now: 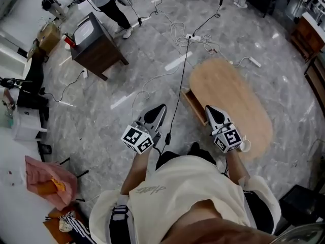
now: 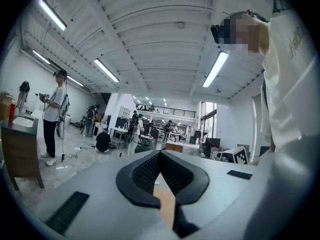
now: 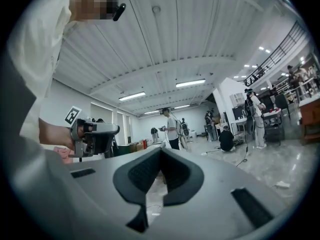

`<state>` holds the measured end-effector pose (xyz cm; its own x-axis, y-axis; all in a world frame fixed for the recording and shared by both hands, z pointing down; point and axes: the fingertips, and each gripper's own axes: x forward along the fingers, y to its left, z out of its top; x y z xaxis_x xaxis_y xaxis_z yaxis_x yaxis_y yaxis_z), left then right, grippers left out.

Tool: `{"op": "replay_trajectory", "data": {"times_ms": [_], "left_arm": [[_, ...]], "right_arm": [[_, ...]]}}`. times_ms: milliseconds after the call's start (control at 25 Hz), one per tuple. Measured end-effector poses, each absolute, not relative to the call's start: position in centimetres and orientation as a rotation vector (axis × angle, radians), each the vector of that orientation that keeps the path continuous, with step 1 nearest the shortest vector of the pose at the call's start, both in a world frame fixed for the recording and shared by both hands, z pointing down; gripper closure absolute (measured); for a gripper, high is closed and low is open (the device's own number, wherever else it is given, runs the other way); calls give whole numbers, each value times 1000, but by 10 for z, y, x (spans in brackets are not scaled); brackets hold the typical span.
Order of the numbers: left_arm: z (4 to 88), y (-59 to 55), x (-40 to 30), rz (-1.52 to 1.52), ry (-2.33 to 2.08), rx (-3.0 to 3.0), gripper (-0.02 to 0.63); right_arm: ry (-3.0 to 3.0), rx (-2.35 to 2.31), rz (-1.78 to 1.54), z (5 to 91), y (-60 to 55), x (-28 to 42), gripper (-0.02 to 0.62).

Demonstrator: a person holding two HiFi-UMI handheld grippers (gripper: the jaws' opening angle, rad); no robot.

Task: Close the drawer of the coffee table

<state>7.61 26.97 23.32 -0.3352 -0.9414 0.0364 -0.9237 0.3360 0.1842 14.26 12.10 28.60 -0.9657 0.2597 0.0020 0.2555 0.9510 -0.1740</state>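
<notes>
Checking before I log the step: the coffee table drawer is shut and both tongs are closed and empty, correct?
No: the drawer is open, sticking out from the side of the coffee table, as the head view shows. The left tongs and right tongs are closed and empty, as you said.

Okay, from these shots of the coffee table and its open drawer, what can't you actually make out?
1. Inside of the drawer: head view, too small and seen at a steep slant; the right gripper covers part of it.
2. Near end of the coffee table: head view, covered by the right gripper and the person's arm.
3. Tan strip below the left gripper, jaws shut: left gripper view, too little shows to name it.
</notes>
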Motion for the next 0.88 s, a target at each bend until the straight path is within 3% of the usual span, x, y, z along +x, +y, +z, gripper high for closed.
{"op": "replay_trajectory", "data": {"times_ms": [440, 880], "left_arm": [[273, 289, -8, -143, -2395, 1636, 603], [286, 307, -148, -132, -2152, 1933, 603]], "right_arm": [[-2959, -466, 264, 313, 139, 56, 601], [-2996, -117, 286, 296, 183, -72, 601]]}}
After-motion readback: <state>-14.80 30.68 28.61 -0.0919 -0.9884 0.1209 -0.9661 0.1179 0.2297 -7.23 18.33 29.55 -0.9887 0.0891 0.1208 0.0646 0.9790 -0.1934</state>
